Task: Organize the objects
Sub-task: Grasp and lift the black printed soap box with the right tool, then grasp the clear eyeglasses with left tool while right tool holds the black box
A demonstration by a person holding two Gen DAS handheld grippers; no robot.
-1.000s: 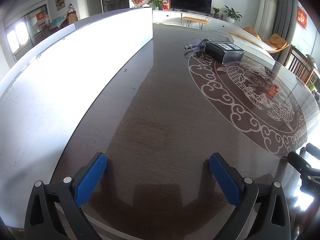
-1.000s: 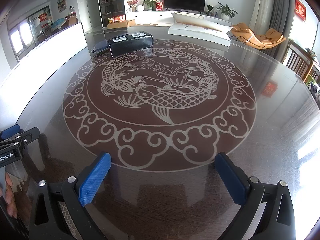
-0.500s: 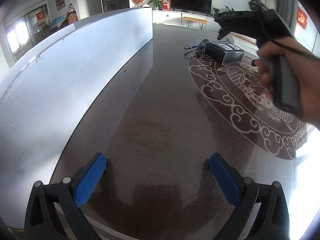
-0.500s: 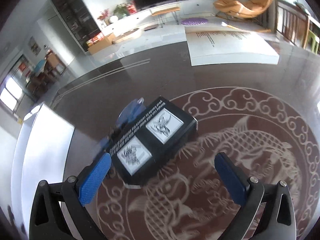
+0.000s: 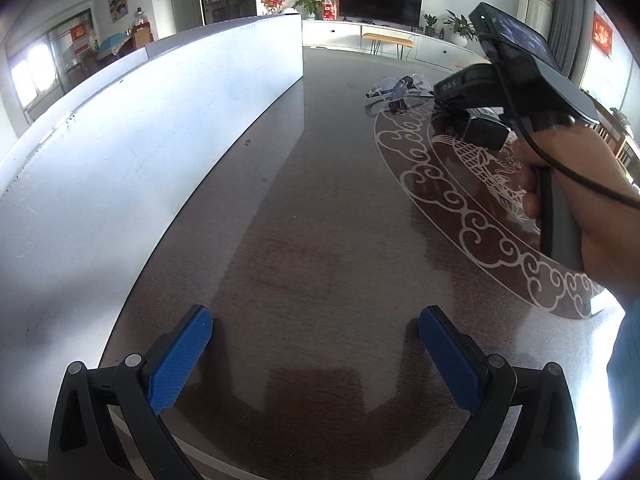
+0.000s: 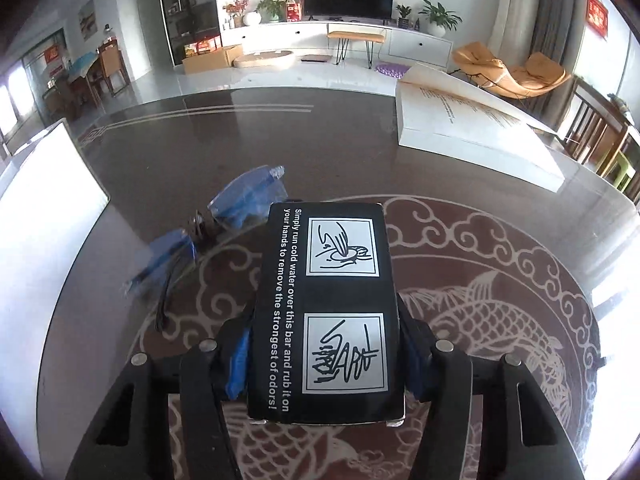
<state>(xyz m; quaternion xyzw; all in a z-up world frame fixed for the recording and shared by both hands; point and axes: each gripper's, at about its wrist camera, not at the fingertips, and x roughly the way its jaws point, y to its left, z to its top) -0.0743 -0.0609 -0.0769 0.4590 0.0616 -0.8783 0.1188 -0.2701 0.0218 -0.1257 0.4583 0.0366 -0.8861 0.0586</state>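
Here the right gripper (image 6: 326,360) was clamped on the black box (image 6: 326,312), its blue pads pressed against the box's two long sides near the near end. The box was a flat rectangular carton, matte black, lying lengthwise along the gripper's axis. Its top face carried two white square panels with black line drawings, the far one showing a hand over a rounded bar, the near one a scribbled figure. White text ran along the left edge: "Simply run cold water over this bar and rub it on your hands to remove the strongest of odors!" The box sat over the edge of the fish-and-cloud medallion (image 6: 500,320) inlaid in the dark glossy desk (image 6: 240,140); whether it touched the surface or was lifted could not be told.

Just beside the box's far left corner lay a clear plastic packet with blue contents (image 6: 248,200), a second blue piece (image 6: 168,256) near it, and a thin black cord (image 6: 164,300) trailing toward the camera.

The left gripper (image 5: 316,356) was spread wide with nothing between its blue pads (image 5: 178,360), low over bare desk beside a long white panel (image 5: 120,160). From its view the person's right hand (image 5: 568,192) held the other gripper's handle over the medallion, the box mostly hidden behind it.
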